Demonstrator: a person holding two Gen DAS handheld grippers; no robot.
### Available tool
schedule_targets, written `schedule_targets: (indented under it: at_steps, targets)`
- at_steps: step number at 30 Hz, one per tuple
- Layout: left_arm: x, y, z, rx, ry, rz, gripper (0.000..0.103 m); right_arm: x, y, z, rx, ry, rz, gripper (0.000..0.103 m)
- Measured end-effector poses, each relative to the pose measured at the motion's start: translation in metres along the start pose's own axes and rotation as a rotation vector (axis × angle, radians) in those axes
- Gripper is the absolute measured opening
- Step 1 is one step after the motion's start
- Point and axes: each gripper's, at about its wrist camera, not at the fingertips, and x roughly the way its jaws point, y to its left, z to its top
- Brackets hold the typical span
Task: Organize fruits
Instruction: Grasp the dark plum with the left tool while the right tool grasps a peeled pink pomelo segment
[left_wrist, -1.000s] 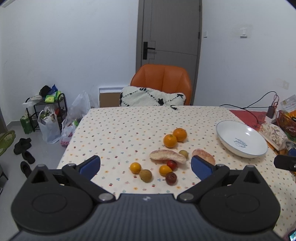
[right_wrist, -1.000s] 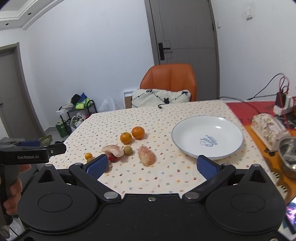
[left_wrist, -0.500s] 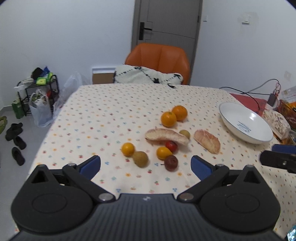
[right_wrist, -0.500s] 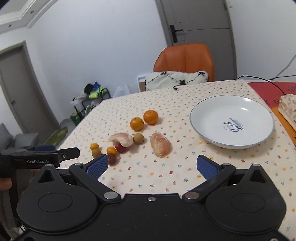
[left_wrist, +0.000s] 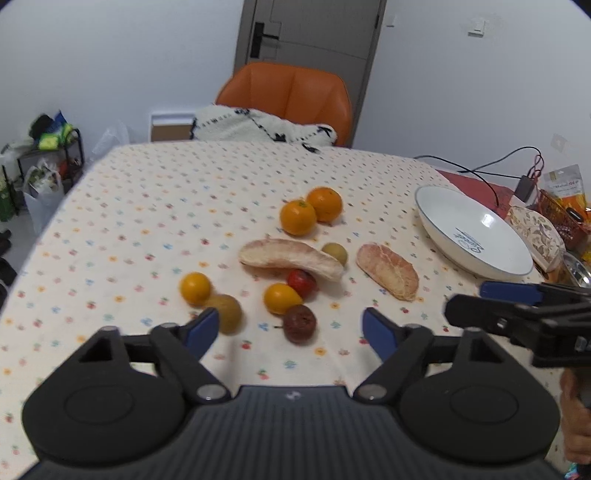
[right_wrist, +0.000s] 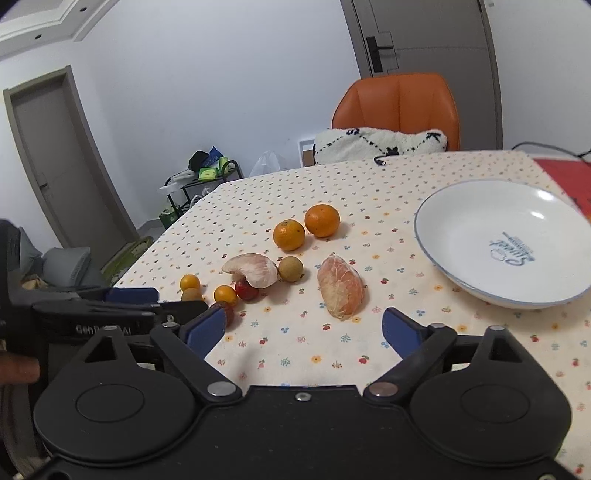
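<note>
Two grippers closing, nothing btwn jaws: left gripper (left_wrist: 291, 328) just short of dark fruit (left_wrist: 299, 324); right gripper (right_wrist: 303, 329) near pomelo piece (right_wrist: 341, 287), plate (right_wrist: 443, 254) beyond.

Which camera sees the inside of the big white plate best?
The right wrist view: the white plate faces it more openly, showing its bare inside and blue writing, though the right edge is cut off. The left wrist view shows it whole but far off, at a slant.

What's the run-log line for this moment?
left hand-held gripper: closing, empty | right hand-held gripper: closing, empty | fruits: on table | plate: empty
</note>
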Motion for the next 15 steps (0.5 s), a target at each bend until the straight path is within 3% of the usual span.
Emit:
schedule_targets:
  at_steps: [2, 6, 8, 13, 15]
  targets:
    - [0.007, -0.001, -0.001, -0.012, 0.020, -0.014, 0.062, 0.007, -0.004, 0.001, 0.008, 0.003, -0.011, 0.087]
    - [0.019, -0.003, -0.002, -0.010, 0.043, -0.020, 0.051, 0.018, -0.009, 0.002, 0.016, 0.018, -0.024, 0.084]
    - [0.024, -0.002, -0.002, -0.018, 0.054, -0.021, 0.039, 0.023, -0.010, 0.003, 0.003, 0.023, -0.036, 0.083]
    - [0.028, 0.001, 0.000, -0.024, 0.047, -0.005, 0.024, 0.037, -0.010, 0.007, -0.021, 0.033, -0.062, 0.079]
    - [0.028, 0.004, 0.001, -0.046, 0.048, -0.016, 0.022, 0.044, -0.010, 0.009, -0.046, 0.042, -0.081, 0.079]
